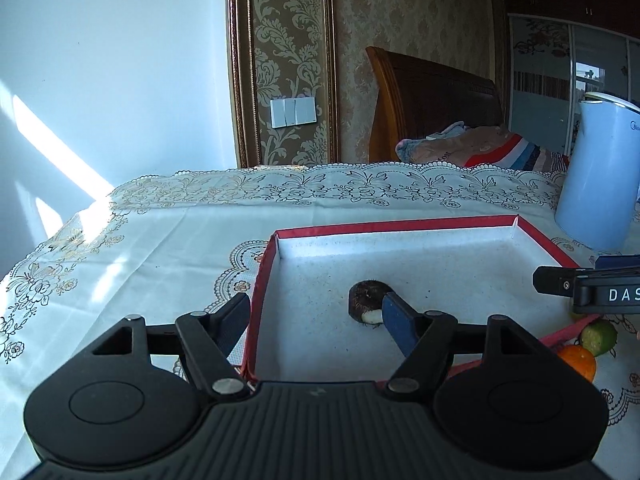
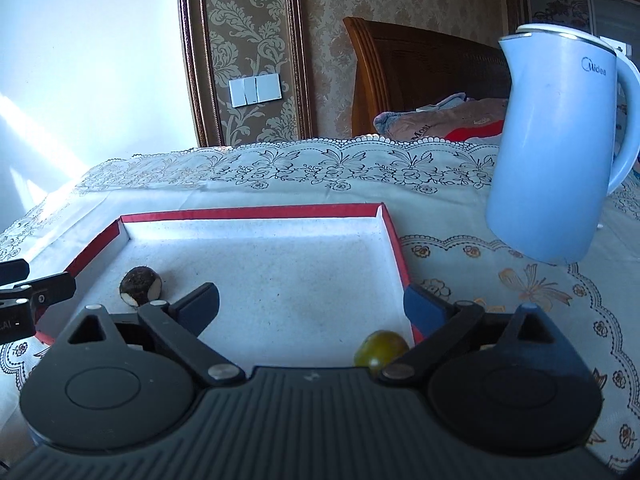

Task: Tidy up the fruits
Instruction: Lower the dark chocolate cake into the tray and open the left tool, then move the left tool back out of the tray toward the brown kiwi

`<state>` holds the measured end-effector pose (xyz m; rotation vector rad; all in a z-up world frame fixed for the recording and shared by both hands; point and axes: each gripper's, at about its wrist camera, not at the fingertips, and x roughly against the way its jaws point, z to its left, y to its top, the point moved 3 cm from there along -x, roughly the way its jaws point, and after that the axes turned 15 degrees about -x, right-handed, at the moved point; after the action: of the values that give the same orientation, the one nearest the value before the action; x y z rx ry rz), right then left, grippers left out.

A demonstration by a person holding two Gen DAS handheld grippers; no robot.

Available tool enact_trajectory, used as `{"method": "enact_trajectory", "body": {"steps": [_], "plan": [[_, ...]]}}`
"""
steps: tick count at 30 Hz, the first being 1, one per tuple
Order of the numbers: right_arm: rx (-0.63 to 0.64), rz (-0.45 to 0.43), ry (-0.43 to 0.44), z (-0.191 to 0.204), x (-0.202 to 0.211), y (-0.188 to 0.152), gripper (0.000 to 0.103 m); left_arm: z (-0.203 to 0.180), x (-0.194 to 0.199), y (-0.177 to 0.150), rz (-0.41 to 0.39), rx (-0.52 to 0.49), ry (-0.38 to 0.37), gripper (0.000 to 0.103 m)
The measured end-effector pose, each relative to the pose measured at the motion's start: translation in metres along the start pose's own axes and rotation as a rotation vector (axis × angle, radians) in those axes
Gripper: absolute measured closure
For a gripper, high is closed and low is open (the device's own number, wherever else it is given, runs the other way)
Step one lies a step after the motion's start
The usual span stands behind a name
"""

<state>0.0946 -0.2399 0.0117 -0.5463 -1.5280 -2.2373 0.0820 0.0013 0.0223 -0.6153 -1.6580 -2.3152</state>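
A dark brown round fruit with a pale cut end (image 2: pixel 140 286) sits loose inside the shallow red-rimmed white box (image 2: pixel 256 213), left side. A small green-yellow round fruit (image 2: pixel 380 350) lies by the box's near right corner.

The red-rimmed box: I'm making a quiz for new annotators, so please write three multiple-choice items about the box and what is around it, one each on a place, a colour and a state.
1. Where does the dark brown fruit lie?
A. On the tablecloth beside the kettle
B. Inside the red-rimmed box
C. Between the right gripper's pads

2. What colour is the kettle?
A. Light blue
B. Red
C. Black

3. How does the right gripper stand?
A. Shut on the dark brown fruit
B. Shut on nothing
C. Open, nothing between its pads

Answers:
1 B: the fruit rests on the box's white floor, near its left wall.
2 A: its whole body is pale blue.
3 C: the two fingers stand wide apart over the bare box floor.
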Motion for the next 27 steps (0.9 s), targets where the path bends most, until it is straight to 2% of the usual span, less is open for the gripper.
{"method": "enact_trajectory", "body": {"steps": [6, 9, 13, 15, 20, 23, 27], "plan": [[-0.031, -0.021, 0.039, -0.008, 0.03, -0.018, 0.005, 0.008, 0.027, -0.024, -0.028, 0.024, -0.005, 0.03], [-0.006, -0.072, 0.03, -0.005, 0.045, -0.026, 0.004, 0.003, 0.03, -0.03, -0.027, -0.005, -0.002, 0.03], [0.011, -0.107, 0.038, -0.005, 0.056, -0.036, 0.003, 0.0, 0.025, -0.034, -0.008, 0.002, -0.048, 0.03], [0.028, -0.123, 0.027, -0.003, 0.057, -0.039, 0.003, 0.001, 0.021, -0.037, 0.011, 0.006, -0.037, 0.03], [0.035, -0.097, 0.025, -0.003, 0.052, -0.045, 0.003, 0.006, 0.016, -0.042, 0.033, 0.034, -0.056, 0.03], [0.038, -0.115, 0.025, -0.004, 0.057, -0.048, 0.003, 0.005, 0.023, -0.044, 0.012, 0.029, -0.054, 0.03], [0.031, -0.096, 0.026, -0.006, 0.055, -0.05, 0.003, 0.002, 0.028, -0.045, 0.001, 0.013, -0.073, 0.03]]}}
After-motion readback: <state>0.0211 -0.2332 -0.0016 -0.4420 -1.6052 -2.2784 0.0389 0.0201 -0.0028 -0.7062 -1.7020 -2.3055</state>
